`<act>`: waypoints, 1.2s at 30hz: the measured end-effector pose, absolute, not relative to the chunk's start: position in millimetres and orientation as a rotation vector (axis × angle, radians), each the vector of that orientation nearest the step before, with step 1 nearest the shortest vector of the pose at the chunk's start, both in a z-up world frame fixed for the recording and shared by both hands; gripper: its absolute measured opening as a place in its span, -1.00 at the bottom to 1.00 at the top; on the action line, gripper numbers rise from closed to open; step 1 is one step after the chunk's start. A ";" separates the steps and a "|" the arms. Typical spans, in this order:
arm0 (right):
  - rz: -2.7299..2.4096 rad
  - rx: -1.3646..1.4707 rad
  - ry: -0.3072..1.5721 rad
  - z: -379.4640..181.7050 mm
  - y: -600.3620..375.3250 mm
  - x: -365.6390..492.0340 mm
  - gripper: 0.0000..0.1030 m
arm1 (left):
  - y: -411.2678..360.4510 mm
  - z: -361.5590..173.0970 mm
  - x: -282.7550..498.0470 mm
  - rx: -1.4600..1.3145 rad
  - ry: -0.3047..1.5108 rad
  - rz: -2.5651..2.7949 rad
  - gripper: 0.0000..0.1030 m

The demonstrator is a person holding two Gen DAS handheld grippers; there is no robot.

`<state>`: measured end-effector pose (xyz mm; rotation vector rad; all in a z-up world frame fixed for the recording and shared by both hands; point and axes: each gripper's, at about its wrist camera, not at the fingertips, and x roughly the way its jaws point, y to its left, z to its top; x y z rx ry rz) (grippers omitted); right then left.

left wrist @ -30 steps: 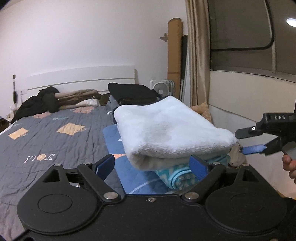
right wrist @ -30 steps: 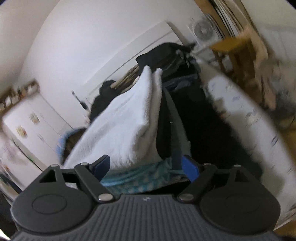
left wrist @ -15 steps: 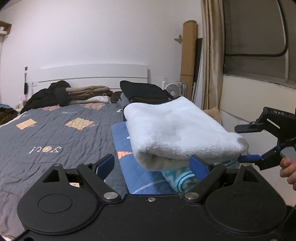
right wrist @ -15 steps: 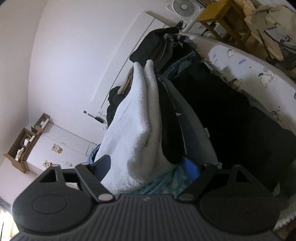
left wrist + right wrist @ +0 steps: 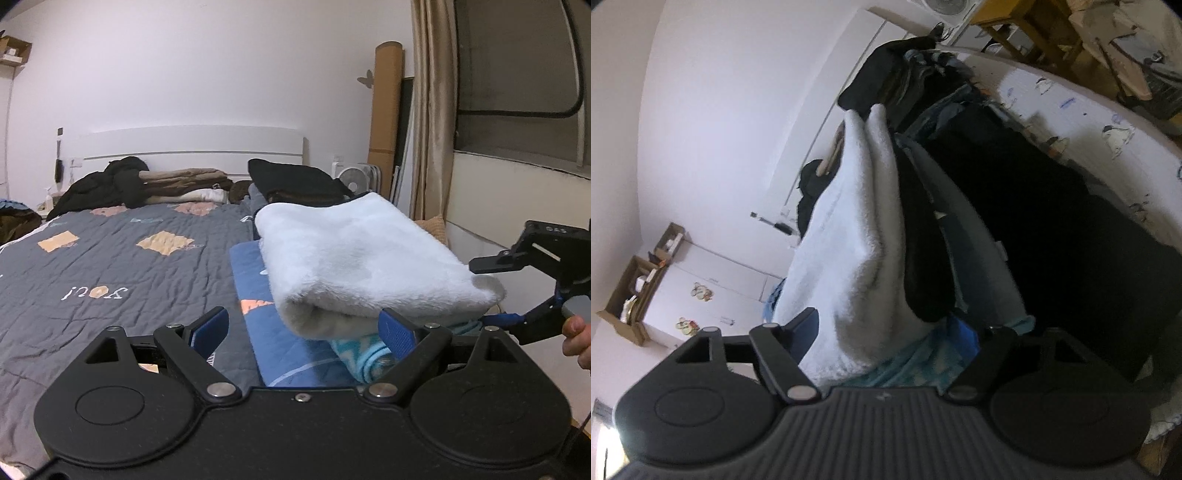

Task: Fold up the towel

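A folded white fluffy towel (image 5: 354,258) lies on a folded teal patterned towel (image 5: 365,350), both on a blue mat (image 5: 255,295) on the bed. My left gripper (image 5: 304,328) is open, level with the stack's near end; its right pad (image 5: 397,330) is against the teal towel. At the right, a hand holds my right gripper (image 5: 480,291), open, with one finger above and one below the white towel's right end. In the right wrist view the white towel (image 5: 849,240) and teal towel (image 5: 916,365) fill the gap of the right gripper (image 5: 886,332).
A grey quilt (image 5: 110,266) covers the bed to the left. Dark and brown clothes (image 5: 162,184) are piled at the headboard, and a black folded pile (image 5: 291,181) sits behind the towels. A wall, curtain (image 5: 428,129) and fan (image 5: 354,181) are at the right.
My right gripper has rolled and closed in on the white towel's right end, its fingers now straddling it. The left gripper has shifted slightly; the towels have stayed in place.
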<state>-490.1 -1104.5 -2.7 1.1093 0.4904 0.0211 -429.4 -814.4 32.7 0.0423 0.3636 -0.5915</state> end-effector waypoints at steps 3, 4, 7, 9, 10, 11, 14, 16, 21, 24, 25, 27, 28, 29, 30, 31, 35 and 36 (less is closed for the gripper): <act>0.019 1.084 0.501 -0.7 -1100.4 -484.1 0.52 | -810.8 33.9 -428.0 0.031 0.368 -0.579 0.70; 0.025 1.096 0.483 0.2 -1100.3 -483.8 0.52 | -809.7 33.9 -429.2 0.032 0.367 -0.578 0.70; 0.028 1.109 0.454 5.4 -1099.3 -484.0 0.31 | -809.1 33.7 -430.8 0.038 0.368 -0.576 0.70; 0.015 1.090 0.454 8.5 -1098.5 -485.1 -0.26 | -809.3 33.6 -430.8 0.032 0.374 -0.579 0.70; 0.013 1.100 0.449 8.4 -1100.4 -485.7 -0.28 | -809.3 33.5 -430.7 0.031 0.376 -0.580 0.71; 0.011 1.110 0.443 8.3 -1102.2 -486.3 -0.35 | -809.7 33.2 -431.3 0.034 0.377 -0.581 0.71; 0.007 1.103 0.427 11.0 -1103.9 -487.9 -0.44 | -810.7 32.6 -433.0 0.040 0.380 -0.585 0.71; 0.004 1.097 0.415 13.5 -1104.3 -488.6 -0.45 | -810.1 32.4 -433.9 0.043 0.382 -0.584 0.71; 0.007 1.069 0.385 25.7 -1103.7 -491.4 -0.48 | -807.6 34.5 -432.0 0.035 0.380 -0.581 0.71; 0.011 1.064 0.383 33.6 -1106.3 -492.8 -0.48 | -807.3 35.0 -430.3 0.031 0.384 -0.581 0.73; 0.003 1.055 0.401 34.7 -1107.5 -491.8 -0.48 | -807.9 34.4 -429.6 0.034 0.387 -0.583 0.75; -0.035 1.024 0.450 34.2 -1109.4 -488.5 -0.41 | -809.1 32.4 -428.3 0.042 0.390 -0.585 0.75; -0.043 1.009 0.463 31.5 -1109.7 -487.3 -0.41 | -809.6 31.4 -427.8 0.046 0.391 -0.586 0.75; -0.052 0.995 0.477 28.7 -1110.1 -486.1 -0.36 | -809.9 30.7 -427.7 0.051 0.393 -0.587 0.75; -0.060 0.997 0.484 24.7 -1111.1 -486.1 -0.24 | -810.2 30.3 -427.4 0.056 0.395 -0.588 0.75; -0.071 1.004 0.483 21.0 -1112.5 -487.0 -0.19 | -810.3 30.3 -427.2 0.061 0.396 -0.588 0.75; -0.094 0.981 0.447 16.2 -1115.1 -491.1 0.07 | -809.2 30.7 -425.8 0.056 0.400 -0.584 0.75; -0.098 0.976 0.431 16.1 -1115.7 -491.9 0.12 | -809.2 30.9 -425.4 0.053 0.401 -0.583 0.75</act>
